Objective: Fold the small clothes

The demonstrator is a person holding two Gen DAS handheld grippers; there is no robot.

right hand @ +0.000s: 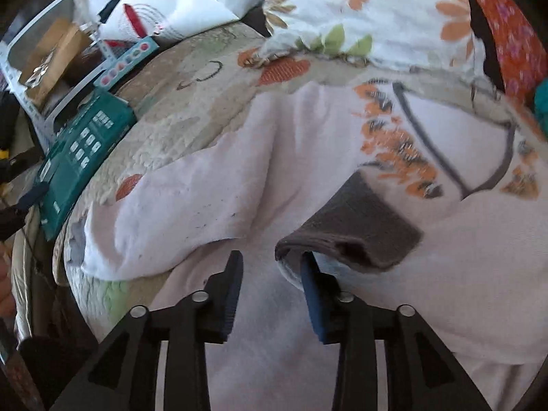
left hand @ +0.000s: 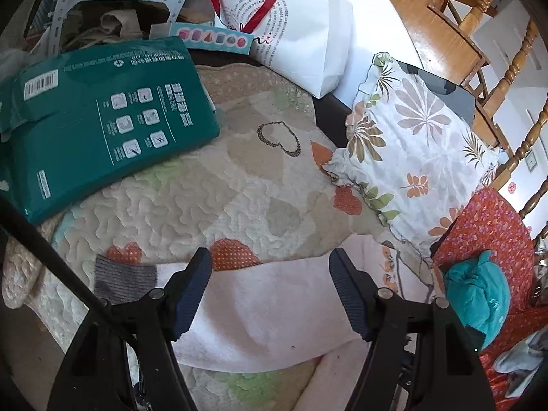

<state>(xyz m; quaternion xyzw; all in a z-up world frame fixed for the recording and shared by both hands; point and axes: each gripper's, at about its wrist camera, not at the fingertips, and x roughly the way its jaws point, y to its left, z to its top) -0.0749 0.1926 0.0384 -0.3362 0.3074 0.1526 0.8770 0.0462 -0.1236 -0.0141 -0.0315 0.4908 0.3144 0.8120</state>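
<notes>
A small pale pink sweatshirt (right hand: 274,178) with grey cuffs and an orange flower print lies on a quilted mat (left hand: 212,198). In the left wrist view one pink sleeve (left hand: 267,308) stretches across, ending in a grey cuff (left hand: 123,279) at the left. My left gripper (left hand: 270,267) is open just above that sleeve, one finger on each side. In the right wrist view the other grey cuff (right hand: 356,229) is folded over the shirt body. My right gripper (right hand: 272,267) is open, its right finger tucked under the cuff's edge.
A green box (left hand: 99,123) lies on the mat at the left, a white paper bag (left hand: 294,37) behind it. A floral pillow (left hand: 418,147) sits to the right, with red patterned fabric (left hand: 486,236) and a teal cloth bundle (left hand: 476,294) beyond. Wooden chairs (left hand: 507,68) stand at the far right.
</notes>
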